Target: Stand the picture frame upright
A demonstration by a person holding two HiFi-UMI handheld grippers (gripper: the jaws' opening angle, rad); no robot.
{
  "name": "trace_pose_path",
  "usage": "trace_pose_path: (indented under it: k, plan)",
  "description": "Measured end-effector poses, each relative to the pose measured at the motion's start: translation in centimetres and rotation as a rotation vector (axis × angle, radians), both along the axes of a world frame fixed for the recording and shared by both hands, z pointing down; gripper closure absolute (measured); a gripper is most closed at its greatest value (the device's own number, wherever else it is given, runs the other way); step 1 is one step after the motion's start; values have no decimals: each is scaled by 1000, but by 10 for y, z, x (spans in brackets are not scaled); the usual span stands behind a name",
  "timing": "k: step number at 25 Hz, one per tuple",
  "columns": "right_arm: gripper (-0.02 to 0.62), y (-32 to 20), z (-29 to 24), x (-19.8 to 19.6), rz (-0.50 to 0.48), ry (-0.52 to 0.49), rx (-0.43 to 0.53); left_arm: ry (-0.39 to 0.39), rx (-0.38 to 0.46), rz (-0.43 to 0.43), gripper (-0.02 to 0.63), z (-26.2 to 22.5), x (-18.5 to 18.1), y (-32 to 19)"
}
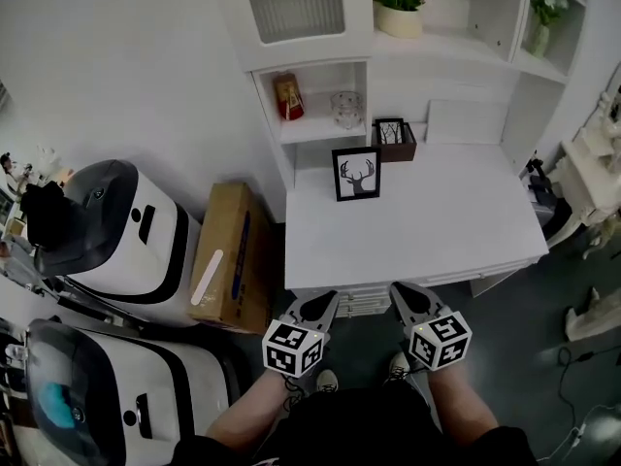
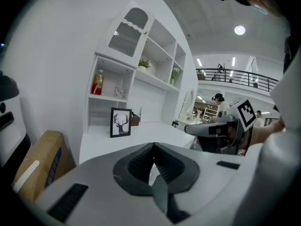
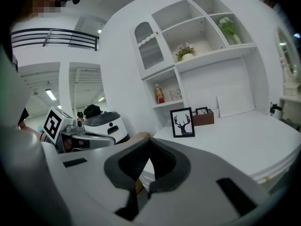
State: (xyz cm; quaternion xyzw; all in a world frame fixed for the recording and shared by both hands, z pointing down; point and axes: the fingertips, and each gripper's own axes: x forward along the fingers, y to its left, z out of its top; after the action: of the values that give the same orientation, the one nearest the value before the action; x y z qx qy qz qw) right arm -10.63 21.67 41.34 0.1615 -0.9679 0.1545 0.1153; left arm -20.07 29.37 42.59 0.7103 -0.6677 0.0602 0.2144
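Note:
A black picture frame with a deer silhouette stands upright at the back left of the white desk. The same picture frame shows in the left gripper view, and the picture frame shows in the right gripper view. My left gripper and right gripper hang side by side just in front of the desk's near edge, well short of the frame. Both are shut with nothing between the jaws. The left gripper and the right gripper each show closed tips.
A brown box with a small framed picture sits behind the deer frame. White shelving holds a red bottle and a glass. A cardboard box and two white machines stand left of the desk.

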Motion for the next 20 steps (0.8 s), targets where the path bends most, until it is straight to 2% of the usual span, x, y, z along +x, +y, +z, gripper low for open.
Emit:
trace_pose_path:
  k: [9, 20]
  plan:
    - [592, 43, 13, -15, 108, 11, -11, 31, -1, 102, 600, 14, -19, 31]
    - [592, 72, 18, -19, 156, 34, -2, 48, 11, 149, 600, 17, -29, 47]
